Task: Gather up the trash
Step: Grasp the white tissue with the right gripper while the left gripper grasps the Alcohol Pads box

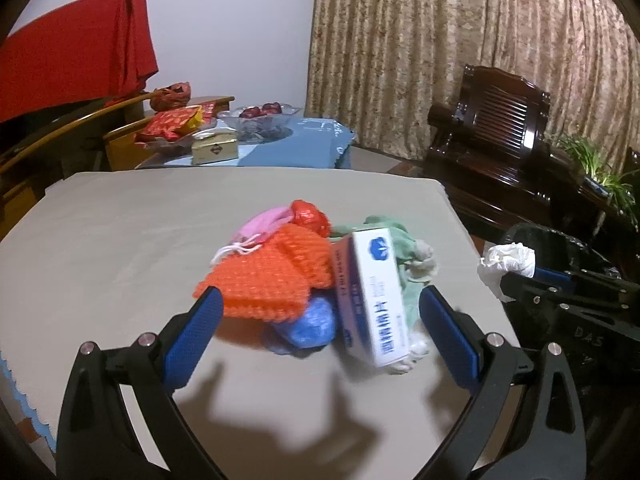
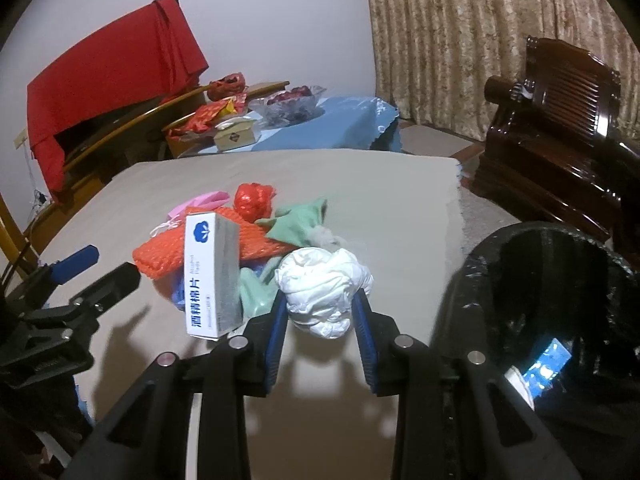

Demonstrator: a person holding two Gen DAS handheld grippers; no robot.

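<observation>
- The left hand-held gripper (image 1: 320,312) hovered low over the worktop (image 1: 120,248), its blue fingers spread wide and grasping nothing; they stood on either side of the near edge of the trash pile.
- In that pile lay an orange foam net (image 1: 268,280), with a pink pouch (image 1: 264,226) and a red crumpled wrapper (image 1: 310,216) behind it, and a blue wad (image 1: 312,324) under its near edge.
- To the right of the net a white box of alcohol pads (image 2: 212,276) stood on end, leaning against a green cloth (image 2: 298,220). All of this was still on the worktop, so I judged that most of the work remained.
- Further right, the right hand-held gripper (image 2: 322,312) was clenched on a white crumpled tissue ball (image 2: 324,292), held above the worktop, just beside the pile.
- At the far right, the black trash bin (image 2: 560,264) with a dark liner stood next to the worktop. Something white and something blue already lay at the bottom, so a few pieces seemed collected.
- The tissue ball was not yet over the bin's opening; it looked to me like the next item to go in.
</observation>
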